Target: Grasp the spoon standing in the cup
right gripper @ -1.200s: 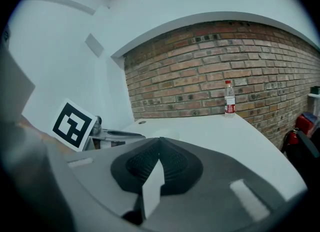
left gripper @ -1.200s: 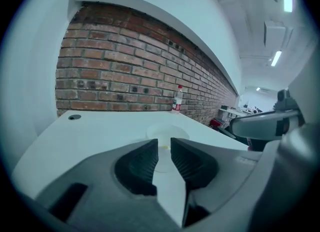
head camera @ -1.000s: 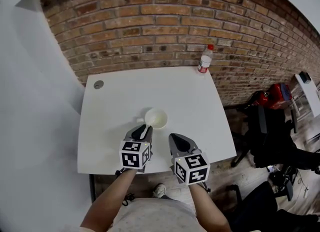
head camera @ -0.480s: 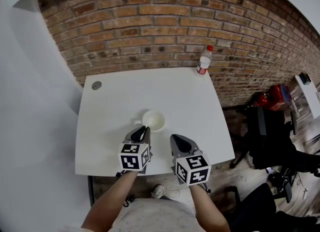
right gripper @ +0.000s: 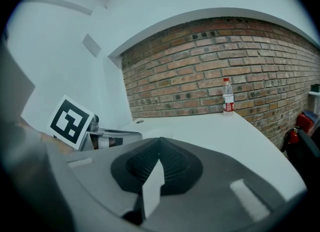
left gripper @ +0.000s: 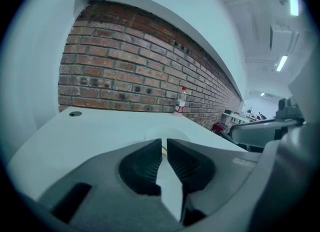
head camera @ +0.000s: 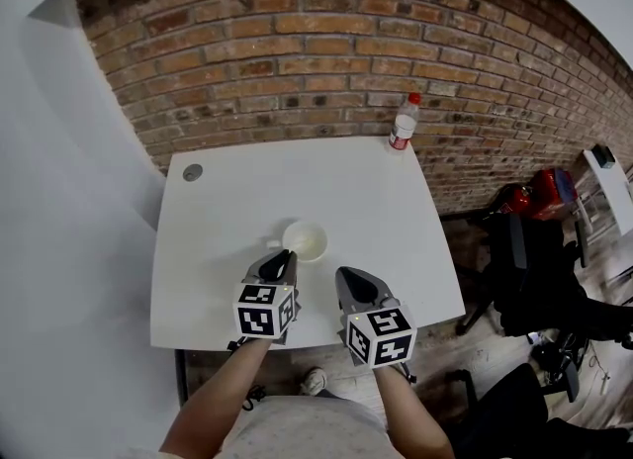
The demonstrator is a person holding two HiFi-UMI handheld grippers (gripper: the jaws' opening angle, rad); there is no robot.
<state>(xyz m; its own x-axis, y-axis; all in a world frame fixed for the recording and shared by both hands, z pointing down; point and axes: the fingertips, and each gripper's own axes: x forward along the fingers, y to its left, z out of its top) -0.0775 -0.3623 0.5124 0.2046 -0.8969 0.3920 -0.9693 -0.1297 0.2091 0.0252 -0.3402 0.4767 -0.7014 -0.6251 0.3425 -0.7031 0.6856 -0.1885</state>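
Observation:
A white cup [head camera: 305, 241] stands on the white table [head camera: 376, 210], a little in front of its middle. I cannot make out a spoon in it from the head view. In the left gripper view the cup's pale rim [left gripper: 170, 132] shows just beyond the jaws, with a yellowish sliver in the slit between them. My left gripper [head camera: 280, 265] hovers just short of the cup on its near left, shut to a thin slit and holding nothing. My right gripper [head camera: 348, 279] hangs to the cup's near right, shut and empty, pads touching [right gripper: 160, 153].
A clear plastic bottle [head camera: 402, 122] with a red cap and label stands at the table's far right edge, against the brick wall. A round grey grommet [head camera: 193, 172] sits in the far left corner. Dark chairs and a red bag [head camera: 549, 188] lie right of the table.
The head view has shifted slightly, so the cup sits a touch lower in the picture. Both grippers keep the same stance near the cup.

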